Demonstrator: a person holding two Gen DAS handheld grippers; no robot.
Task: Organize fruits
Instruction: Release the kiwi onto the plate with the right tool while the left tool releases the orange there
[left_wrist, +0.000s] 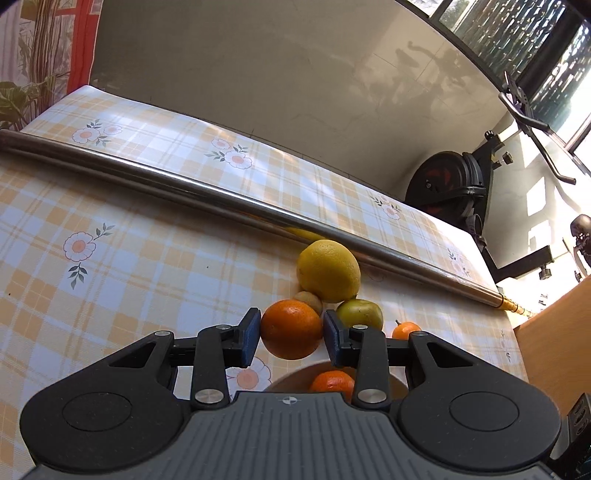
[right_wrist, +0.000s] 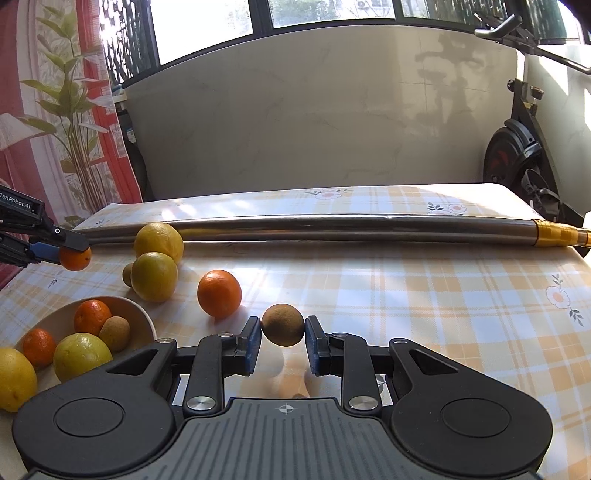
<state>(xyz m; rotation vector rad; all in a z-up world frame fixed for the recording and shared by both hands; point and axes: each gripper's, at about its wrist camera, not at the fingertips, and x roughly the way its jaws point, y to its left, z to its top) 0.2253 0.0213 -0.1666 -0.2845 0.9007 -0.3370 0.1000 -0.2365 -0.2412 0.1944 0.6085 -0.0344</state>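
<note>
Sunlight pours across the checked, flowered cloth on the bench (right_wrist: 424, 295), with a long steel tube (right_wrist: 332, 227) lying across the back of it.

Both claws are carrying. The left claw (left_wrist: 291, 334) pinches an orange (left_wrist: 291, 328) between its blue pads, clear of the cloth and just above the near rim of the bowl (left_wrist: 291, 373). From the right-hand camera that same orange (right_wrist: 75, 257) hangs out beyond the bowl (right_wrist: 142, 314), not over the middle yet. The right claw (right_wrist: 283, 334) is clamped on a small brown fruit (right_wrist: 283, 324), lifted off the bench.

Risk one, I'd say: round skin against flat pads. Both grips sit at about the fruit's widest line, so a jolt or a quick tilt could squirt either one free.

Risk two: the bowl is crowded. Two mandarins, a brown fruit and a green one sit in it, and a lemon (right_wrist: 14, 380) lies just beside them at the picture's edge. Drop the orange onto that heap and it may bounce out and roll.

Risk three: the loose pile. A lemon (left_wrist: 328, 269), a green citrus (left_wrist: 360, 314) and a small brown fruit (left_wrist: 308, 301) touch one another just beyond the held orange; a low swing could scatter them.

Both claws heading for one bowl might also collide.
</note>
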